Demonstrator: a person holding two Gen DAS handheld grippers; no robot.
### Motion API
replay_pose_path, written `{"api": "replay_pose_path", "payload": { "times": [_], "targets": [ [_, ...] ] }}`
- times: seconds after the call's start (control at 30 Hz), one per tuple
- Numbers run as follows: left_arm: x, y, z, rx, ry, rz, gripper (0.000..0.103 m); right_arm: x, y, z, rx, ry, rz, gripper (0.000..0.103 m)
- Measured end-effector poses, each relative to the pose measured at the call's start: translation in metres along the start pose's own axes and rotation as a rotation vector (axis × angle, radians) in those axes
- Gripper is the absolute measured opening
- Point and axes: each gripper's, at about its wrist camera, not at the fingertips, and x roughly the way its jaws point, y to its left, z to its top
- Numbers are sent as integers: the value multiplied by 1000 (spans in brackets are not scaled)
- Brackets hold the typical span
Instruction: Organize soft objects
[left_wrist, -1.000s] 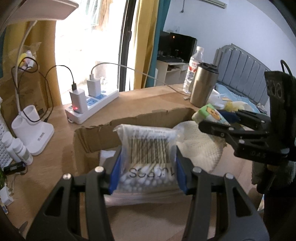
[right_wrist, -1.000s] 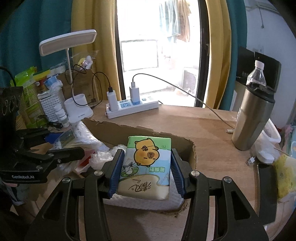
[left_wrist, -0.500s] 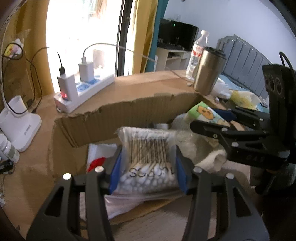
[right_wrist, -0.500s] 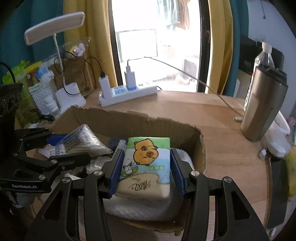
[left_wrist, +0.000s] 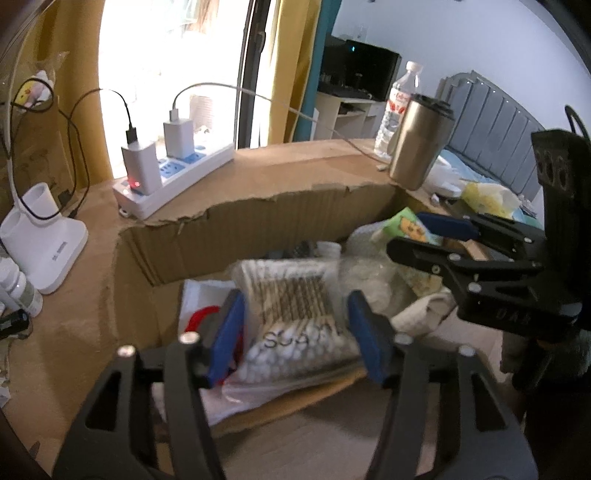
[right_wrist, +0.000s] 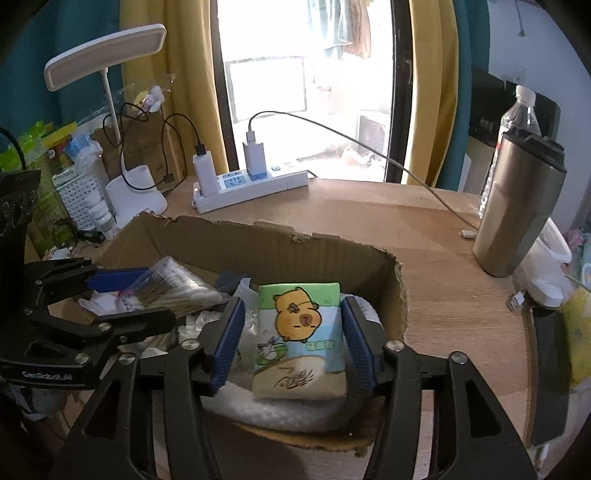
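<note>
- While its blue-padded jaws have just been opening, the left gripper (left_wrist: 295, 332) stands spread around the clear plastic bag of cotton swabs (left_wrist: 295, 314), with a gap showing between each pad and the bag, so nothing is clamped.
- The bag lies between the fingers inside the torn brown cardboard box (left_wrist: 258, 218), on crumpled white plastic with a red mark.
- Ahead of this gripper the ragged far wall of the box rises; to its right the other tool crowds the same opening.
- The right gripper (right_wrist: 291, 343) has likewise just been widening; the green and white tissue pack with a cartoon capybara (right_wrist: 299, 339) sits between its pads, the left pad clearly off it, the right pad very close, contact unclear.
- The pack rests on a white fluffy cloth (right_wrist: 266, 406) at the box's near right corner, just inside the torn right wall.
- Beyond the far wall lies open wooden tabletop (right_wrist: 369, 214), then a white power strip with chargers (right_wrist: 251, 184).
- Farther right of the right gripper stands a steel travel tumbler with black lid (right_wrist: 517, 206), well apart from the box.
</note>
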Motion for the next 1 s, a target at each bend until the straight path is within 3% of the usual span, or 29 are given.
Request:
{"api": "replay_pose_path", "payload": {
  "times": [0.63,1.0],
  "targets": [
    [-84,10,-14,-25,-144,44,73,-64,27,-6,-12,-74,-35,61],
    [-136,-3,-31,-12,-254,66,73,-104,47,-19,-23,-115,-59,61]
  ]
}}
